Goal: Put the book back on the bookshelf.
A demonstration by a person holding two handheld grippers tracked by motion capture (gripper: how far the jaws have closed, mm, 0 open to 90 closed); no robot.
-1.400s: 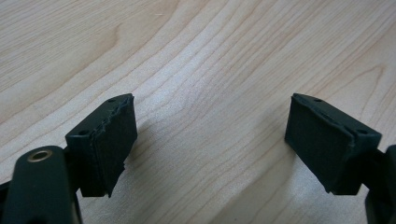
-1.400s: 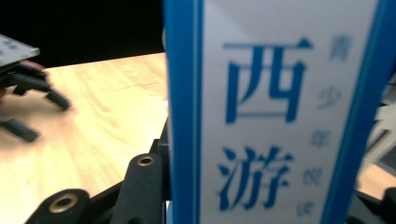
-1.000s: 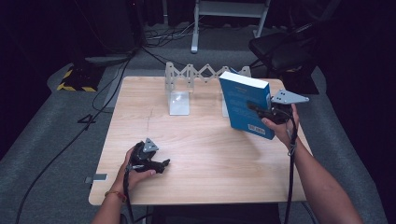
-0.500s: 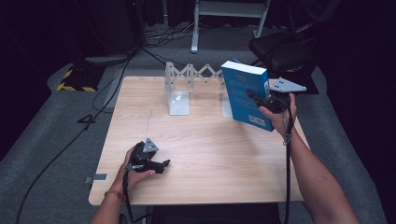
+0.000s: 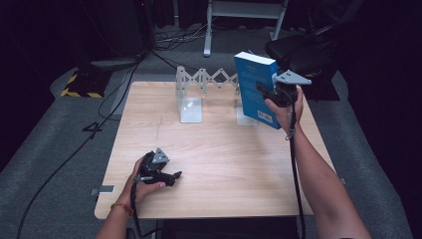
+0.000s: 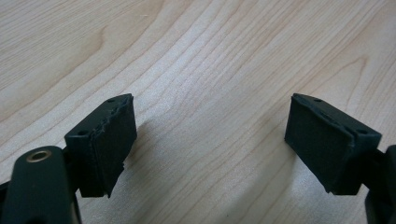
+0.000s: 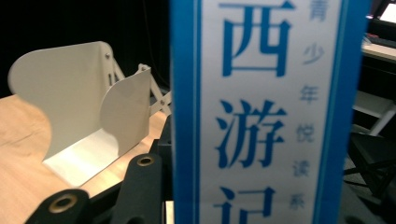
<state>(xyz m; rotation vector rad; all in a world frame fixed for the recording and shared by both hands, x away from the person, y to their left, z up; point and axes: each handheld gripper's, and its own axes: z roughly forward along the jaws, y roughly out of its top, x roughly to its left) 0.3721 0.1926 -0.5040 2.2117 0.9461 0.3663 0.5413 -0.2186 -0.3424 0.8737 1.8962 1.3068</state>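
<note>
Glossy blue book (image 5: 257, 89) clamped upright in right hand-held gripper (image 5: 271, 94), left hand-held gripper (image 5: 171, 177) gaping, empty, on grained wooden table (image 5: 224, 164).

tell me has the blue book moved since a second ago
Yes. The blue book, clamped in the right gripper, has moved away from the person and is now more upright, at the right-hand plate of the white bookend rack.

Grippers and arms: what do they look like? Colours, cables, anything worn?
Both grippers are black with two jaws. The left gripper and the right gripper each carry a grey three-cornered plate on top. The left one's pads are dark, blocky and rough-edged, with small holes along the top. A black cable trails down along the right forearm. Forearms are bare, no sleeves; a bracelet sits on the left wrist.
</note>
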